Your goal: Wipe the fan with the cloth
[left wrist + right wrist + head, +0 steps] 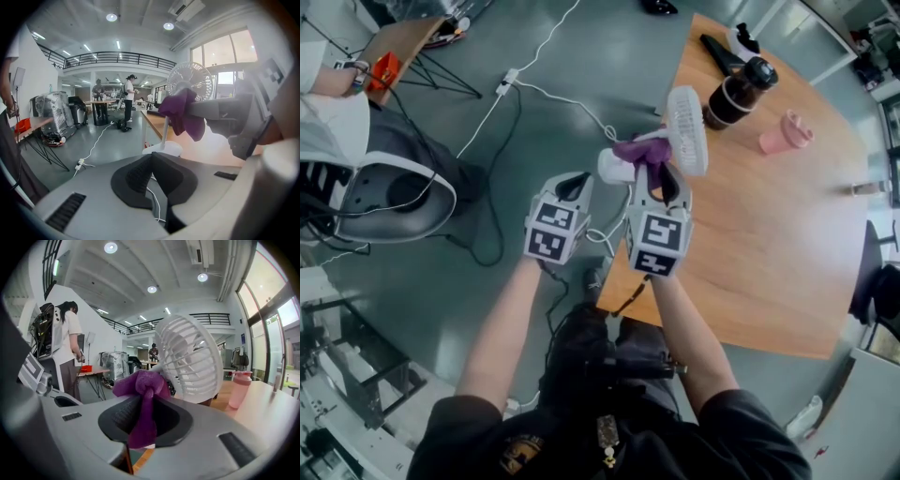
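Note:
A small white fan [685,129] stands on its round base [616,166] at the near left corner of the wooden table [769,234], its grille [190,359] turned edge-on to me. My right gripper [652,171] is shut on a purple cloth [639,150], and the bunched cloth [140,401] rests against the rear of the grille. My left gripper [573,188] hovers shut and empty just left of the base, off the table's edge. In the left gripper view the purple cloth [183,115] hangs in front of the fan [190,82].
A dark bottle [739,91] and a pink cup [786,132] stand behind the fan. A white cable [546,94] and power strip lie on the grey floor at left. A seated person [337,94] and a chair are at far left.

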The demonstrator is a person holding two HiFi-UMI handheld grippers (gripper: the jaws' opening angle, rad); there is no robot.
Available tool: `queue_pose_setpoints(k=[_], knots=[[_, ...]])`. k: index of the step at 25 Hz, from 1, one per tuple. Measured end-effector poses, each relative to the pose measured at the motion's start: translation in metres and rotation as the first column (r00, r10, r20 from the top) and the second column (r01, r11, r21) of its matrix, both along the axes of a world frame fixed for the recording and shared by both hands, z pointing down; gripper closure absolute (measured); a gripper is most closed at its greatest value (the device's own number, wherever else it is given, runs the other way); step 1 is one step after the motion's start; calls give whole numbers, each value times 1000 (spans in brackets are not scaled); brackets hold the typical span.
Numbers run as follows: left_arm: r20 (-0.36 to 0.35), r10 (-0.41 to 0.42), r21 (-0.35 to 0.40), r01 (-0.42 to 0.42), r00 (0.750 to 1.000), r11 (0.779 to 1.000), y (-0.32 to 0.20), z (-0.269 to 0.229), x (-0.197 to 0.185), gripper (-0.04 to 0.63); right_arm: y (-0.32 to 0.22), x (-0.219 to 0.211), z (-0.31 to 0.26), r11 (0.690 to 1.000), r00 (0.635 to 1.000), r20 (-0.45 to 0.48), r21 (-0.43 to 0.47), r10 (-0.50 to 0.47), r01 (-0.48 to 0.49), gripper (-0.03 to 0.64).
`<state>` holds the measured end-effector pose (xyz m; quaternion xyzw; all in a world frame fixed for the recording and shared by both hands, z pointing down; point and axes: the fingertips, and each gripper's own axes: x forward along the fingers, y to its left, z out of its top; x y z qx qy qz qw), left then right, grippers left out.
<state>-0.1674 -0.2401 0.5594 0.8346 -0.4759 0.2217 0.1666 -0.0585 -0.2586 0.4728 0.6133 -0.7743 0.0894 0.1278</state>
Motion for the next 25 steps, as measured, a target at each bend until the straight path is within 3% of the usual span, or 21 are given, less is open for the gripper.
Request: queue_pose_setpoints(k=[4,7,11,17,21,25], knots=[[1,16,12,-16,1000,1000,3,-7,-4,591,8,-22,22,992,995,-34,-94,-90,87,535],[13,41,26,-41,999,999,0,-11,-7,591,19,-38,39,969,982,-53,-178,-182,170,535],[29,81,38,-82,996,996,-8,-17,-7,591,39,-39,35,955,970,-70,-205,-234,215,534],[19,85,5,-85,996,996,0,-9,-5,591,15,-46,11,974,976,-110,-154,-186,168,534],[16,94,-5,-94,995,996,13,-4,-5,591,4,-49,25,968,981,-82,-194,-175,156,534],[19,98,-18,-98,995,995,12,4,-3,591,9,-20,53,960,986,-53,-243,-160,143,534]])
